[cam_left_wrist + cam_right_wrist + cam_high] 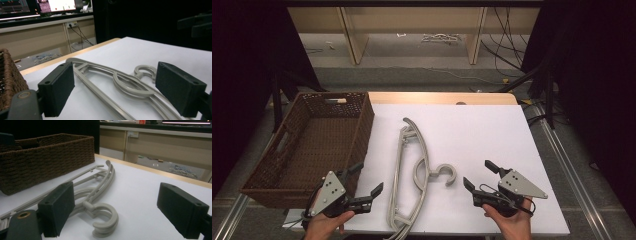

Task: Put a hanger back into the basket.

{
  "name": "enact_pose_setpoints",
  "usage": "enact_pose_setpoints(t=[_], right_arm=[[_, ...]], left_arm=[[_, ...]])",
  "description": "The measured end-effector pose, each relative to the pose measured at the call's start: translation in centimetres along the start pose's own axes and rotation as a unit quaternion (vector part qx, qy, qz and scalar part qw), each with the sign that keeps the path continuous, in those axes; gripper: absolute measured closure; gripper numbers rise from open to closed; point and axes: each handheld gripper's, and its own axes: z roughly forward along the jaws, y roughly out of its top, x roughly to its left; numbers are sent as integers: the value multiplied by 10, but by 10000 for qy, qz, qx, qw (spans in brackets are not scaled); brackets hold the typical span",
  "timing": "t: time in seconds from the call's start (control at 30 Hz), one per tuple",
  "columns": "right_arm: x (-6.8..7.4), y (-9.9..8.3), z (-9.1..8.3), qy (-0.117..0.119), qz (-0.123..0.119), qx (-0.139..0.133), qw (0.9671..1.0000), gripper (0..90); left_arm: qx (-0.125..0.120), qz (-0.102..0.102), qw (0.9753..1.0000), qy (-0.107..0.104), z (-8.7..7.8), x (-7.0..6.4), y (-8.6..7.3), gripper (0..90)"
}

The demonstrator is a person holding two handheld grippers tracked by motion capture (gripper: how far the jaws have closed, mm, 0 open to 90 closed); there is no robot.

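Your left claw (pixel 364 184) is sitting w/ jaws spread wide apart, gripping nothing, hovering at the near-left edge of the white counter (pixel 482 130), just beside the near corner of the dark brown woven wicker basket (pixel 287 165). Your right claw (pixel 477 174) is likewise gaping open & empty, hovering at the near-right of the counter, jaws pointing toward the hook end.

The grey plastic clothes hangers (pixel 409 175), stacked together, are lying flat on the counter between your two claws, approx. mid-counter, long axis running away from you, hooks (pixel 446 174) curling toward the right claw. They're lying apart from the basket & neither claw is touching them.

In the left gripper view the hangers (pixel 120 85) are showing between the open jaws, w/ the basket wall (pixel 11 77) at the left edge. In the right gripper view the hooks (pixel 105 220) are lying near the left jaw, w/ the basket (pixel 47 157) beyond.
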Motion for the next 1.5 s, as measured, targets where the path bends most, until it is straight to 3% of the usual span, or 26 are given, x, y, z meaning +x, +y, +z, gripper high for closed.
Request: enact_pose_setpoints(t=[0.47,0.7,0.83,0.87,0.93,1.03,1.07,1.17,1.2,1.23,1.27,1.3,1.33,1.37,1.4,1.43,1.47,1.5], right_arm=[[0,-1,1,-14,-26,58,10000,158],[-1,-1,1,-28,1,93,10000,159],[-1,-2,1,-32,6,93,10000,160],[-2,-2,1,12,-6,143,9999,160],[-2,-2,1,7,-15,145,9999,160],[-2,-2,1,12,-9,129,9999,161],[-2,-2,1,14,-11,133,9999,161],[-2,-2,2,13,-8,130,9999,161],[-2,-3,2,35,-3,174,9998,161],[-2,-3,2,43,0,183,9998,162],[-2,-3,2,40,-14,185,9998,162],[-2,-3,2,39,-10,184,9998,162],[-2,-3,2,40,-12,182,9998,162],[-2,-3,2,40,-12,182,9998,162],[-2,-3,3,53,-5,139,9999,164],[-2,-3,3,53,-5,139,9999,164],[-2,-4,3,60,-7,170,9998,163],[-2,-4,3,55,-2,207,9998,163]], left_arm=[[206,55,9996,-157,5,-6,1,162],[314,68,9990,-323,11,-16,7,168],[444,210,9978,-453,17,-26,14,175],[660,312,9960,-518,23,-32,15,174],[892,333,9938,-577,29,-36,14,171],[1277,510,9883,-659,40,-43,14,170],[1277,510,9883,-659,40,-43,14,171],[1565,844,9819,-659,50,-52,15,178],[1687,833,9796,-700,59,-58,16,185],[1687,833,9796,-700,59,-58,16,192],[1814,882,9768,-720,69,-60,18,200],[1814,882,9768,-720,69,-60,18,203],[1993,816,9736,-759,79,-61,19,208],[1993,816,9736,-759,79,-61,19,215],[2102,770,9713,-804,90,-62,19,220],[2102,770,9713,-804,90,-62,19,223],[2263,752,9677,-822,100,-64,18,237],[2263,752,9677,-822,100,-64,18,244]])
